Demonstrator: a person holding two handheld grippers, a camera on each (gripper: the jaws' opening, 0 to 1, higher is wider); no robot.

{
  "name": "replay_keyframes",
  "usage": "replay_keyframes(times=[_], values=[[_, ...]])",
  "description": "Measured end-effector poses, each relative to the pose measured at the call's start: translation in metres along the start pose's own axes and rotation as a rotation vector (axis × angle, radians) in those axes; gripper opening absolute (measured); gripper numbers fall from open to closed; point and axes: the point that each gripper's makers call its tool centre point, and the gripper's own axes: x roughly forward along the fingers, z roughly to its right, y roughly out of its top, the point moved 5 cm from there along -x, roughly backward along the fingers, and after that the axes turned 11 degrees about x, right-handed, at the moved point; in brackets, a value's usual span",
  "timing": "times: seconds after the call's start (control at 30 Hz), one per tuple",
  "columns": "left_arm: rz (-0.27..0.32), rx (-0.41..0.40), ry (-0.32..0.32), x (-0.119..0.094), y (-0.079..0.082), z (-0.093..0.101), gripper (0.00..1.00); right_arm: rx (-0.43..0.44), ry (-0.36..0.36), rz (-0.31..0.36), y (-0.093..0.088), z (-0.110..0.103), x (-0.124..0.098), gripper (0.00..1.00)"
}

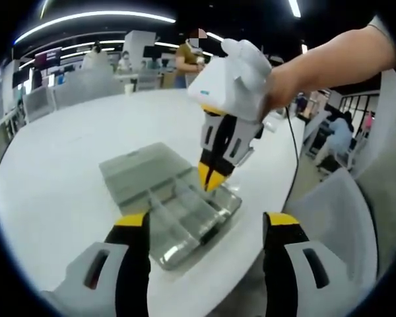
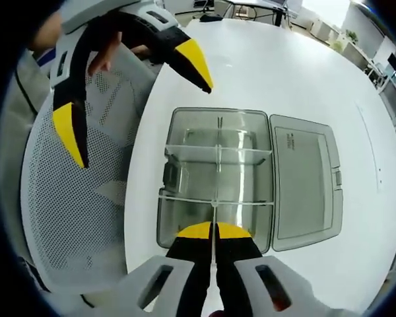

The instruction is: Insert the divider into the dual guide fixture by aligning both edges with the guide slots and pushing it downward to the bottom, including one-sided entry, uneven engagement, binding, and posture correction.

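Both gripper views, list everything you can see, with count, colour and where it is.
organizer box: one, clear plastic, open on the white table, compartments inside
lid: one, clear, lying flat beside the box, on the side away from the chair
divider: one, thin clear strip, held upright over the box's middle
table: one, white, rounded edge
mesh chair: one, grey, pulled up at the table edge
office background: desks, chairs and people, far behind the table
right gripper: one, black with yellow tips, fingers closed on the divider
left gripper: one, same colours, fingers spread wide, hovering near the box
hand: one, holding the right gripper's white body
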Motion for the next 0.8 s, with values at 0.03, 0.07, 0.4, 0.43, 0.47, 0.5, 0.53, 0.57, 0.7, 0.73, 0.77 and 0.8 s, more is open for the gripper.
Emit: replay_keyframes(times=[0.03, 0.07, 0.4, 0.43, 0.47, 0.5, 0.53, 0.57, 0.7, 0.73, 0.77, 0.8], values=[[0.0, 0.0, 0.0, 0.0, -0.0002, -0.0001, 0.67, 0.001, 0.0, -0.001, 0.0, -0.0001, 0.0006, 0.0], [-0.001, 0.001, 0.0, 0.0, -0.0004, -0.0001, 0.67, 0.001, -0.001, -0.001, -0.0002, -0.0001, 0.0012, 0.0], [-0.006, -0.001, 0.0, -0.0003, -0.0013, 0.0, 0.67, 0.004, -0.003, -0.009, -0.0016, -0.0001, 0.0068, 0.0], [-0.005, -0.001, 0.001, -0.0004, -0.0014, -0.0002, 0.67, 0.005, -0.003, -0.009, -0.0017, -0.0001, 0.0073, 0.0], [-0.006, -0.002, 0.001, -0.0005, -0.0015, -0.0004, 0.67, 0.007, -0.004, -0.009, -0.0019, -0.0001, 0.008, 0.0], [-0.006, -0.002, 0.001, -0.0006, -0.0015, -0.0005, 0.67, 0.008, -0.004, -0.009, -0.002, -0.0003, 0.0085, 0.0], [-0.006, 0.0, 0.002, -0.0008, -0.0015, -0.0006, 0.67, 0.007, -0.006, -0.011, -0.0021, -0.0003, 0.0092, 0.0], [-0.007, -0.001, 0.002, -0.001, -0.0016, -0.0005, 0.67, 0.006, -0.007, -0.013, -0.0022, -0.0004, 0.0096, 0.0], [-0.009, 0.0, 0.002, -0.0017, -0.002, -0.001, 0.67, 0.006, -0.008, -0.011, -0.0021, -0.0003, 0.0091, 0.0], [-0.009, 0.001, 0.003, -0.0019, -0.002, -0.0012, 0.67, 0.006, -0.008, -0.011, -0.0022, -0.0003, 0.0092, 0.0], [-0.009, 0.001, 0.002, -0.0019, -0.0019, -0.0011, 0.67, 0.002, -0.011, -0.013, -0.0021, -0.0004, 0.0092, 0.0], [-0.01, 0.001, 0.002, -0.0019, -0.0018, -0.0009, 0.67, -0.003, -0.014, -0.015, -0.0021, -0.0008, 0.0092, 0.0]])
